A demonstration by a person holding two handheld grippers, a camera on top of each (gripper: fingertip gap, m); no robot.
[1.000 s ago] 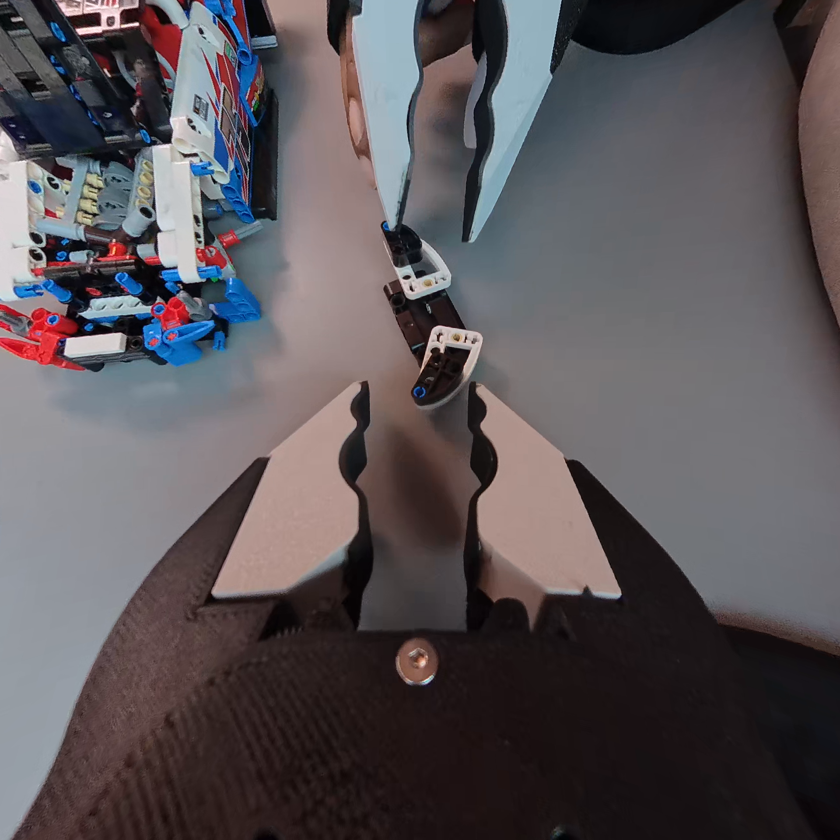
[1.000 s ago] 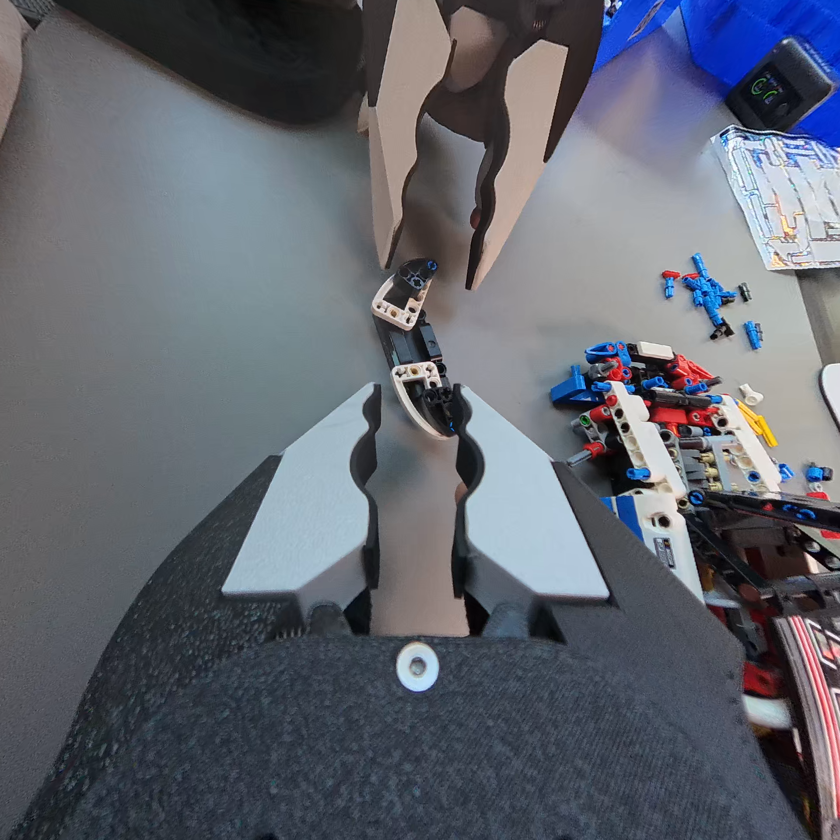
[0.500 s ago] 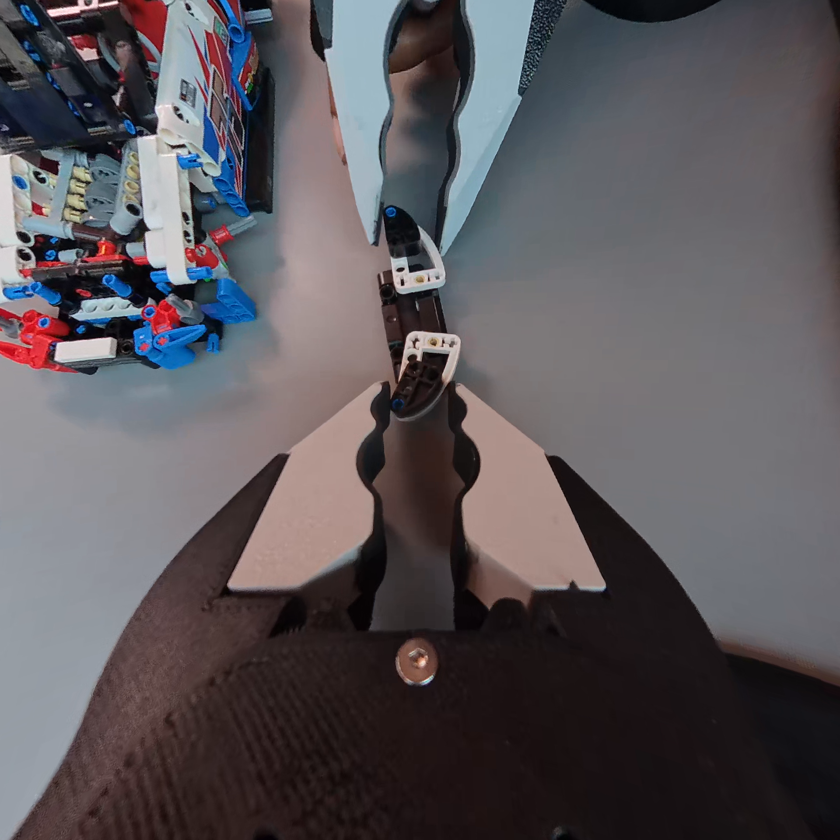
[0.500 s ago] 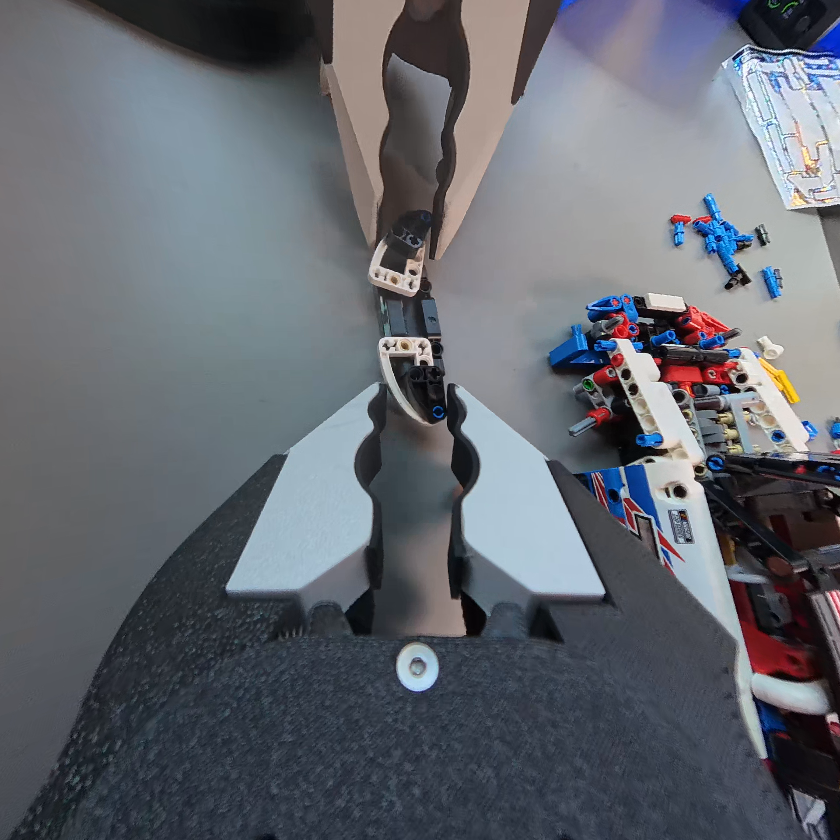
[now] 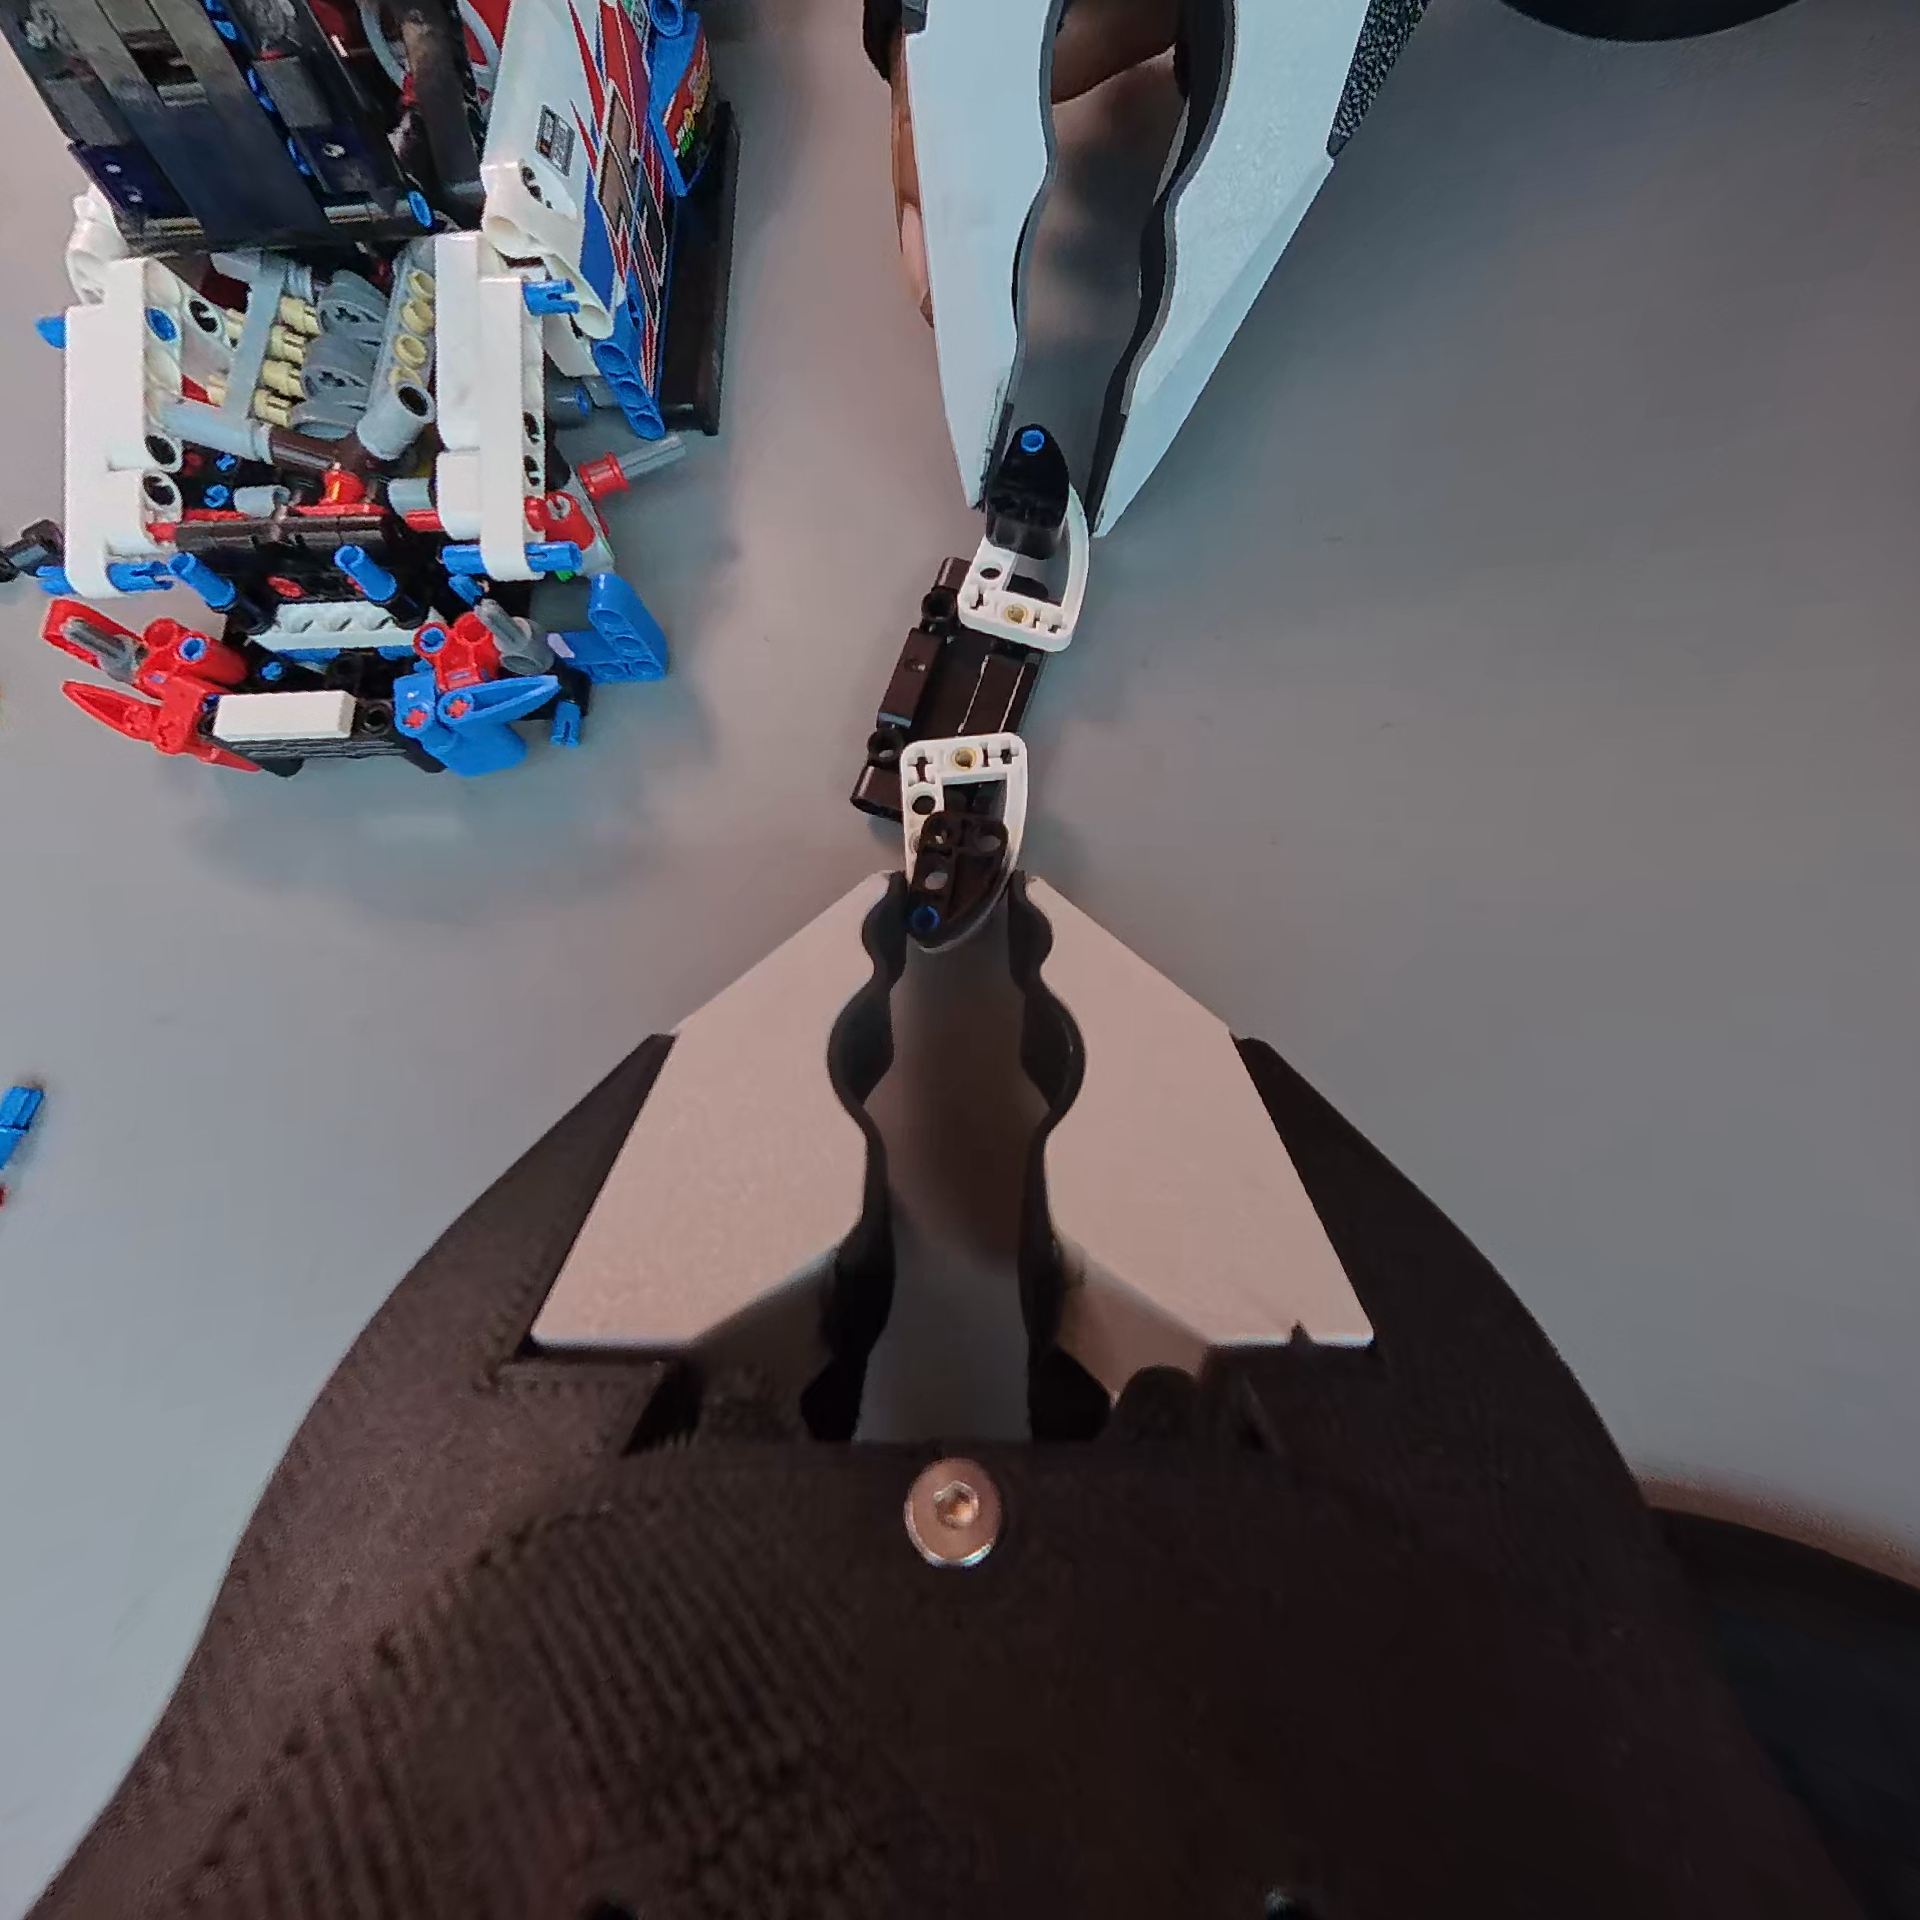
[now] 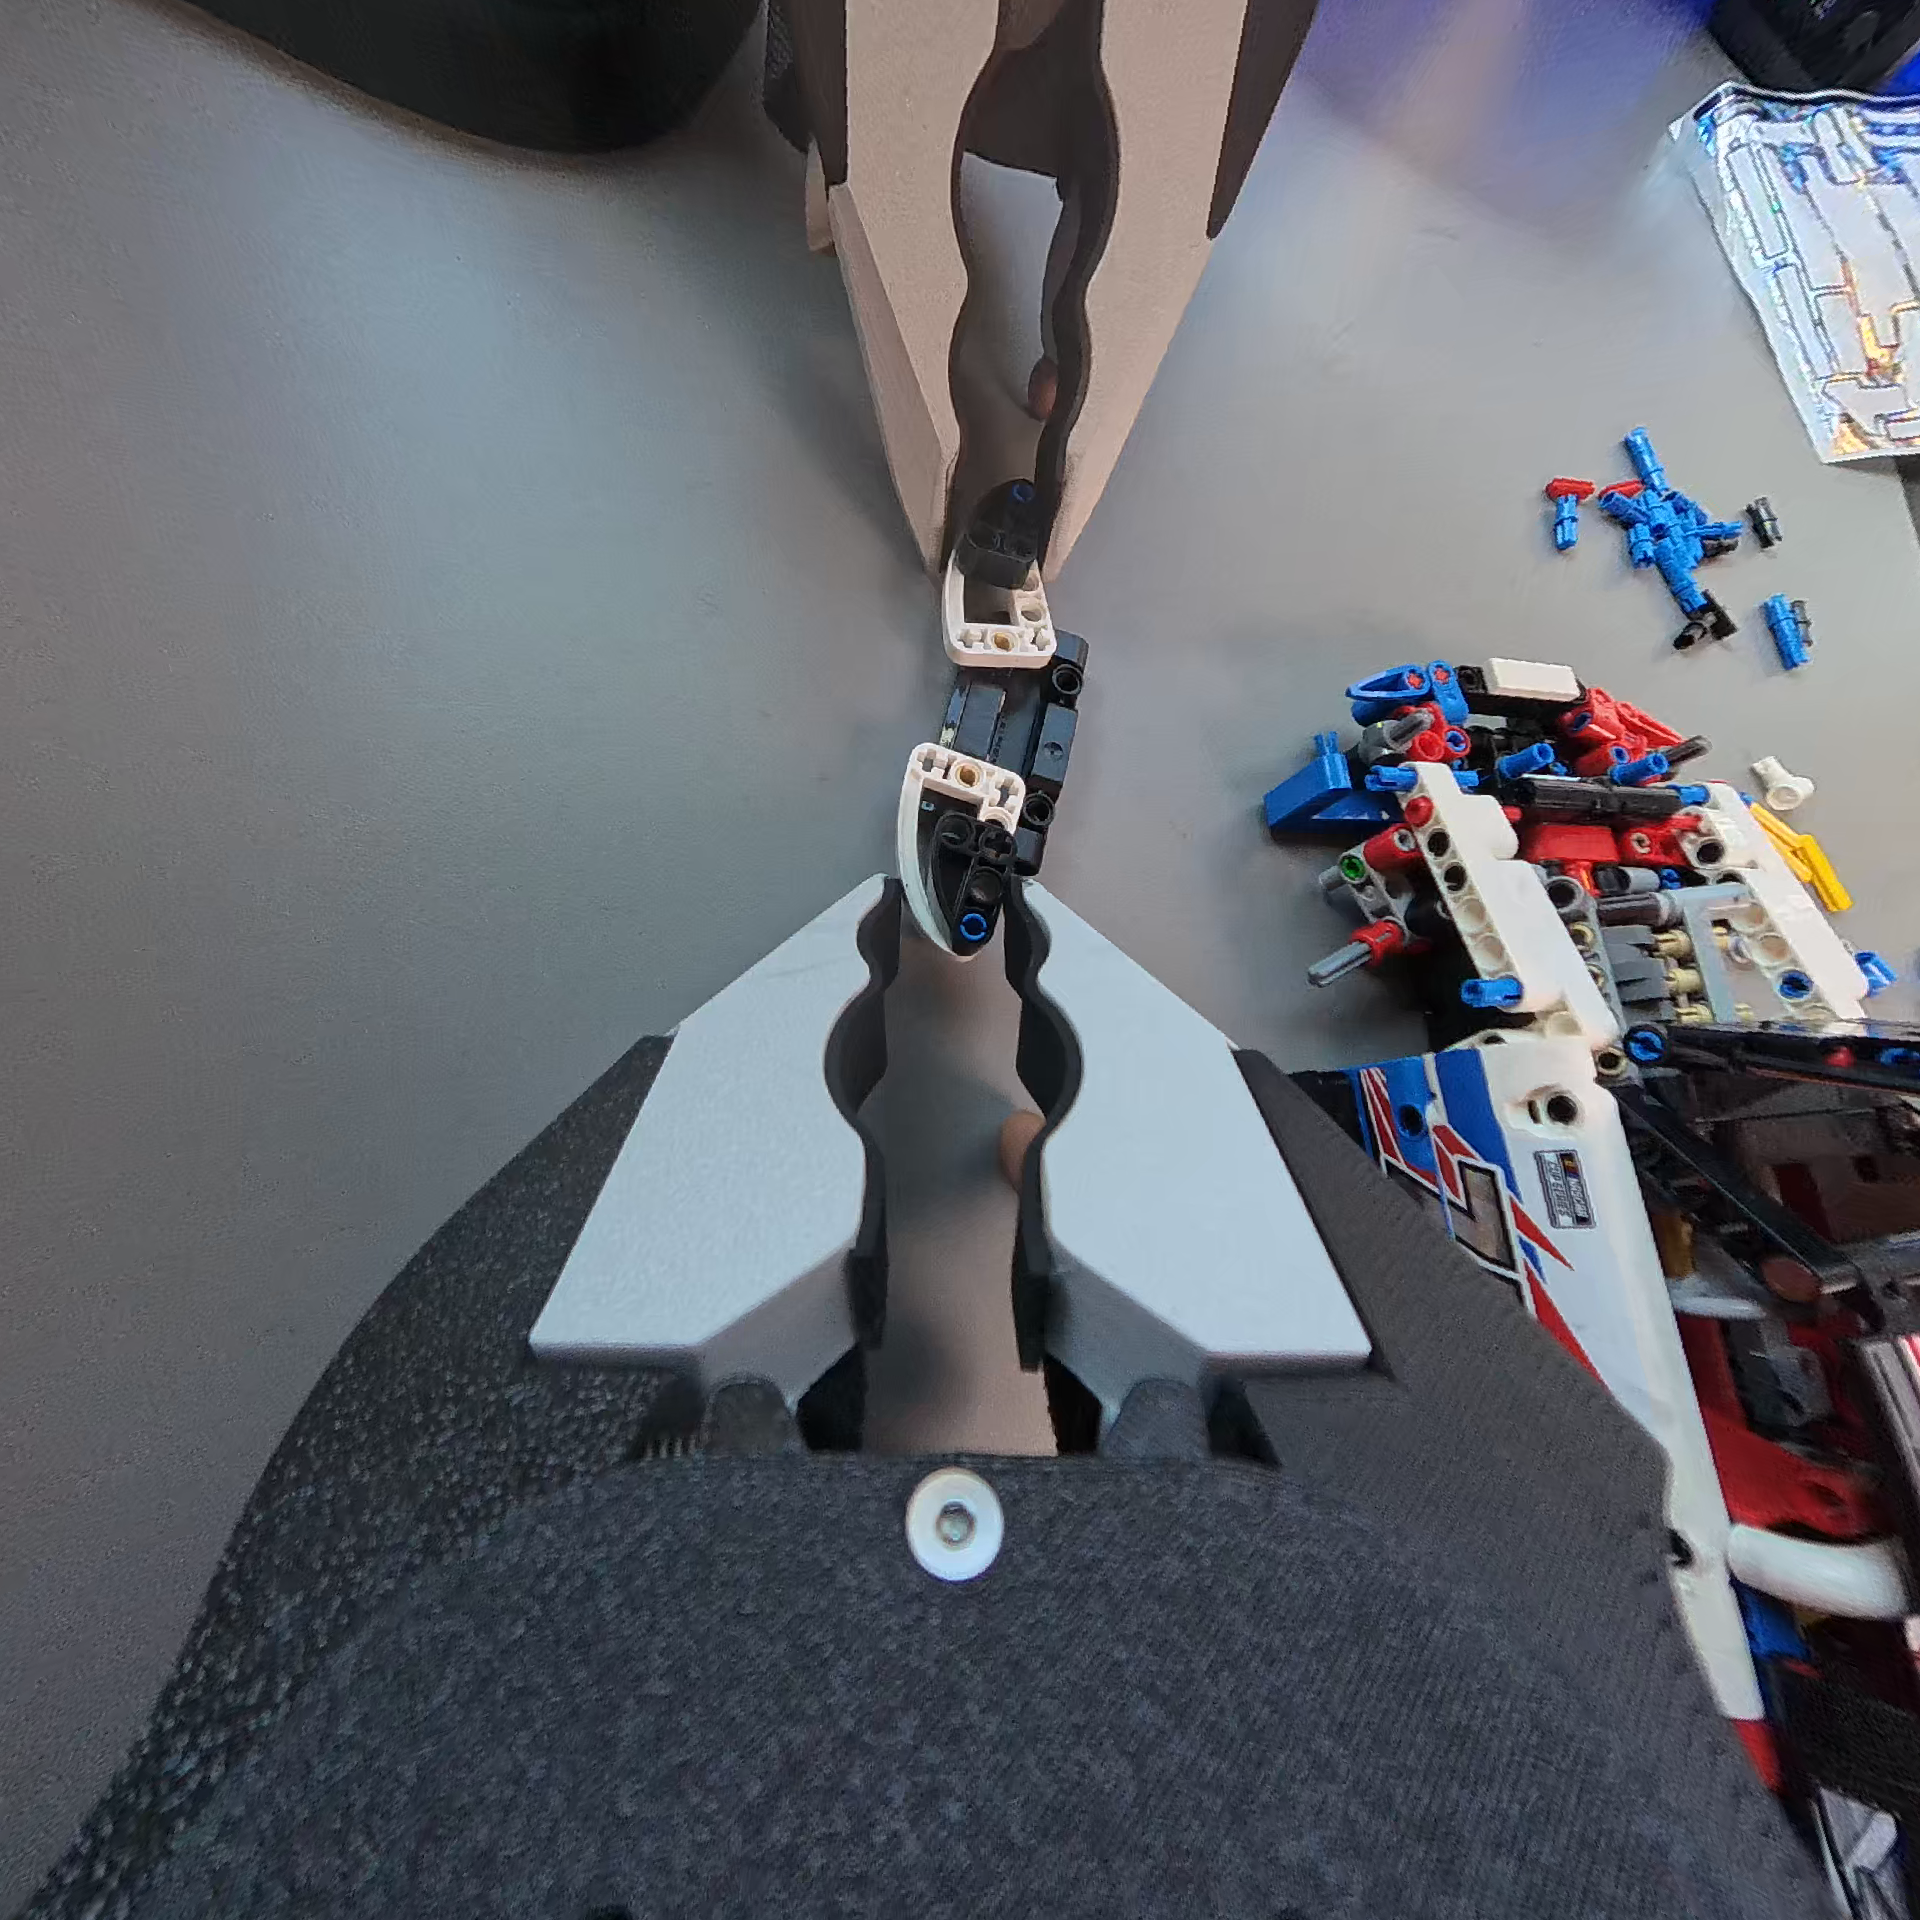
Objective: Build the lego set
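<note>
done: car body (image 5: 343, 343) mostly built, at 10 o'clock
left: subassembly (image 5: 971, 686) unattached, loose pins (image 6: 1673, 540) remain
jaws: your left gripper (image 5: 954, 902) and right gripper (image 6: 954, 902) each pinch one end

Small sticker on white car panel (image 6: 1564, 1184): a dark rectangular sticker with printed writing and a small logo; it sits on the white side panel of the car model, right wrist view.
Panel graphics (image 6: 1475, 1195): red and blue stripes with one large number-like figure, on the same panel.
Sticker on car body (image 5: 545, 135): a small dark label with tiny print, too small to read, left wrist view.
Coloured stickers (image 5: 686, 114): red and yellow logo patches on the blue side of the model, blurred.
Printed sheet (image 6: 1818, 270): line drawings on paper at the far right of the bench (image 6: 416, 520); no letters can be made out.
</note>
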